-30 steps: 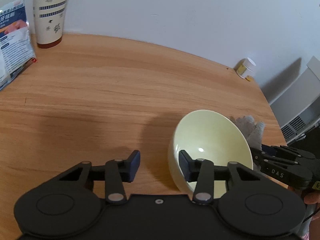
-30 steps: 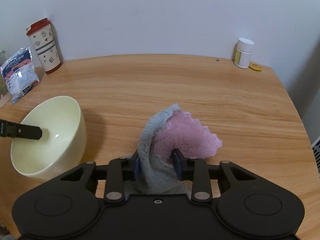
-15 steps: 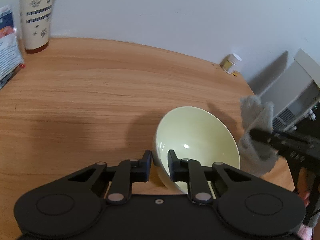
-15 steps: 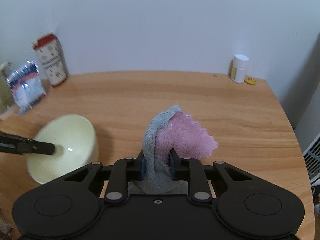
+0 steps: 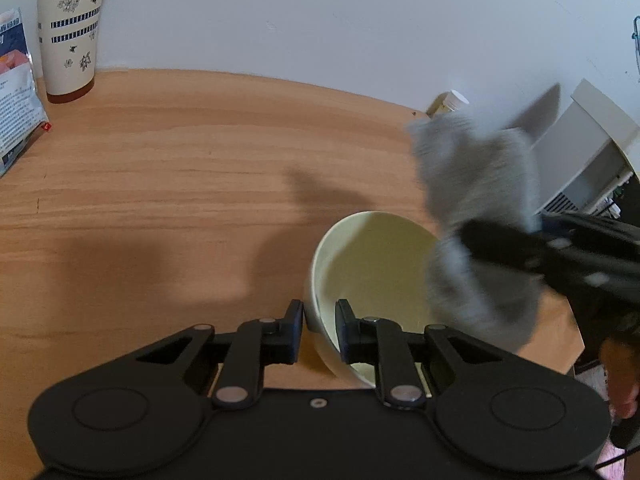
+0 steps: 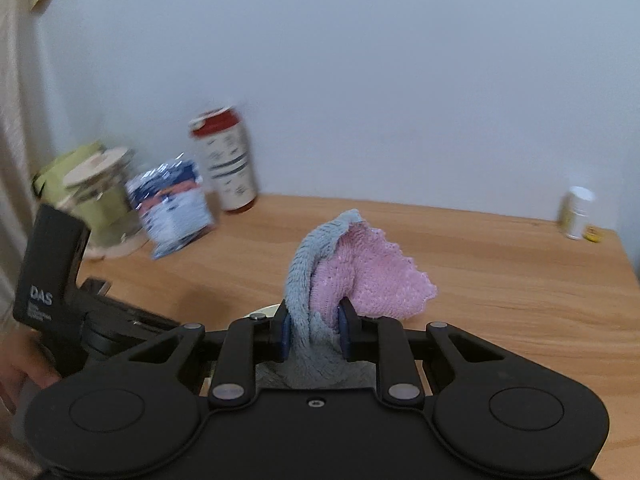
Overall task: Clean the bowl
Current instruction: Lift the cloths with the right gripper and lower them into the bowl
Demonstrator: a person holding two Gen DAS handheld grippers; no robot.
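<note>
Black tongs (image 6: 312, 334) with silver screws, white "DAS" marking.

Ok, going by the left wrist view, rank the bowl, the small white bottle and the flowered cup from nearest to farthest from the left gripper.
1. The bowl: its near rim sits between the left gripper's jaws.
2. The small white bottle: far right, by the wall, partly hidden behind the grey cloth.
3. The flowered cup: far left corner, against the wall.

Bottle and cup are close to call through the fisheye.
</note>
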